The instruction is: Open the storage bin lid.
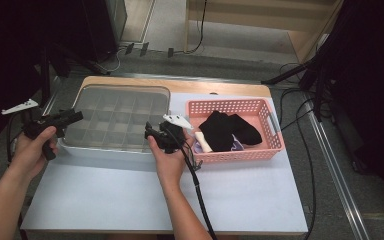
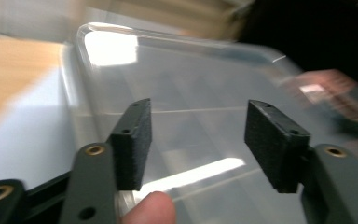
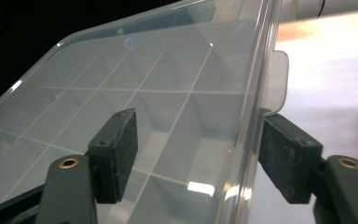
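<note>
Both hands at near side of the pale table [image 1: 145, 200]. Left gripper [image 1: 72, 117] sits at the left edge of the clear compartment box [image 1: 115, 120], jaws apart, nothing between the pads; box lid blurred beyond them in the left gripper view [image 2: 186, 121], a fingertip [image 2: 149, 210] low between the jaws. Right gripper [image 1: 152, 136] is at the box's near right corner, jaws spread wide, straddling the box's side wall [image 3: 251, 107]; right pad looks against the wall by the lid tab [image 3: 277, 79], left pad clear over the lid, no squeeze seen. Box lies flat, lid on, centre-left of table. Just right of it, pink basket [image 1: 275, 135] holding black socks [image 1: 227, 130]. Far edge: wooden strip [image 1: 180, 85], then floor cables.
</note>
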The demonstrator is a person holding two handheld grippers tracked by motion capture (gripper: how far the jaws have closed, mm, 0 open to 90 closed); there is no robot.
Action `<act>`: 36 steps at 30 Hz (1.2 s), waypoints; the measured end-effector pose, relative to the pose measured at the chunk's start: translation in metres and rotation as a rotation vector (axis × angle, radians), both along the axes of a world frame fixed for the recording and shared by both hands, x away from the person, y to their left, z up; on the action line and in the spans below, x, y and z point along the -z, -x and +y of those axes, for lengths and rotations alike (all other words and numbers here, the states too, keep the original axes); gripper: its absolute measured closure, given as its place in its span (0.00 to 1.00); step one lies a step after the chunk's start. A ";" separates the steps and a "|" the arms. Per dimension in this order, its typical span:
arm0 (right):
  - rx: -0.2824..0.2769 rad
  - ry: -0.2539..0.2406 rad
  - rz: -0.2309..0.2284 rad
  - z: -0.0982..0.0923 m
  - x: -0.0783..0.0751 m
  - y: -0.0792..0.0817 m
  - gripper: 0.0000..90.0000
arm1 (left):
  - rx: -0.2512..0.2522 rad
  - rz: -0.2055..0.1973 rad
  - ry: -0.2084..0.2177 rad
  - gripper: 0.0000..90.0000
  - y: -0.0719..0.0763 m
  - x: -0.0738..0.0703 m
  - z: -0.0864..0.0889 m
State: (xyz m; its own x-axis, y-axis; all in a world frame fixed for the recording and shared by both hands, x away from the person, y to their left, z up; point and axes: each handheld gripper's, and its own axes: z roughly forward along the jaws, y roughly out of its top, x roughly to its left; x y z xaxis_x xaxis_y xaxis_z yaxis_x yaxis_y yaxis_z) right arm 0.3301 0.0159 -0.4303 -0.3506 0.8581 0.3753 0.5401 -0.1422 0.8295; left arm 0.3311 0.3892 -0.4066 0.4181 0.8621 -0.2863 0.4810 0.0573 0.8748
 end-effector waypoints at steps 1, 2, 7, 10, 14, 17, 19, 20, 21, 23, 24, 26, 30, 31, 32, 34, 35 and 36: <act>0.001 -0.016 0.027 -0.001 0.001 -0.001 0.38 | -0.032 -0.002 -0.048 0.45 0.001 0.000 0.000; -0.003 -0.033 0.060 -0.004 0.003 -0.001 0.39 | -0.062 -0.001 -0.070 0.42 0.000 0.001 0.000; -0.013 -0.026 0.049 -0.003 0.007 -0.001 0.37 | -0.118 0.058 -0.062 0.36 -0.005 0.011 0.016; -0.006 -0.039 0.056 -0.001 0.009 -0.002 0.36 | -0.080 0.097 -0.053 0.33 -0.010 0.017 0.017; -0.004 -0.027 0.038 0.000 0.009 -0.003 0.35 | -0.053 0.105 -0.008 0.31 -0.014 0.020 0.016; -0.011 -0.024 0.047 0.000 0.009 -0.003 0.35 | -0.029 0.096 -0.007 0.34 -0.016 0.021 0.013; -0.020 -0.019 0.041 -0.001 0.009 -0.004 0.35 | -0.035 0.091 -0.022 0.33 -0.016 0.020 0.011; -0.020 -0.018 0.039 -0.001 0.009 -0.004 0.35 | -0.038 0.090 -0.019 0.34 -0.016 0.021 0.011; -0.020 -0.018 0.039 -0.001 0.009 -0.004 0.35 | -0.037 0.092 -0.019 0.34 -0.016 0.020 0.012; -0.020 -0.018 0.040 -0.001 0.009 -0.004 0.35 | -0.041 0.093 -0.011 0.36 -0.016 0.021 0.013; -0.019 -0.019 0.040 -0.001 0.008 -0.004 0.35 | -0.042 0.091 -0.009 0.37 -0.016 0.021 0.013; -0.018 -0.018 0.041 -0.001 0.008 -0.004 0.35 | -0.042 0.092 -0.002 0.38 -0.015 0.020 0.014; -0.013 -0.026 0.045 -0.001 0.007 -0.003 0.36 | -0.055 0.073 0.008 0.42 -0.013 0.017 0.015; -0.013 -0.028 0.046 -0.002 0.007 -0.003 0.36 | -0.062 0.073 0.012 0.42 -0.013 0.016 0.015; -0.003 -0.038 0.045 -0.002 0.005 -0.003 0.37 | -0.068 0.069 0.011 0.45 -0.013 0.015 0.015; 0.002 -0.041 0.036 -0.003 0.004 -0.002 0.38 | -0.081 0.041 -0.001 0.46 -0.012 0.012 0.016; 0.001 -0.049 0.049 -0.003 0.002 -0.003 0.38 | -0.086 0.034 0.005 0.47 -0.011 0.010 0.016; 0.003 -0.054 0.045 -0.004 0.001 -0.002 0.39 | -0.061 0.033 0.041 0.49 -0.010 0.007 0.017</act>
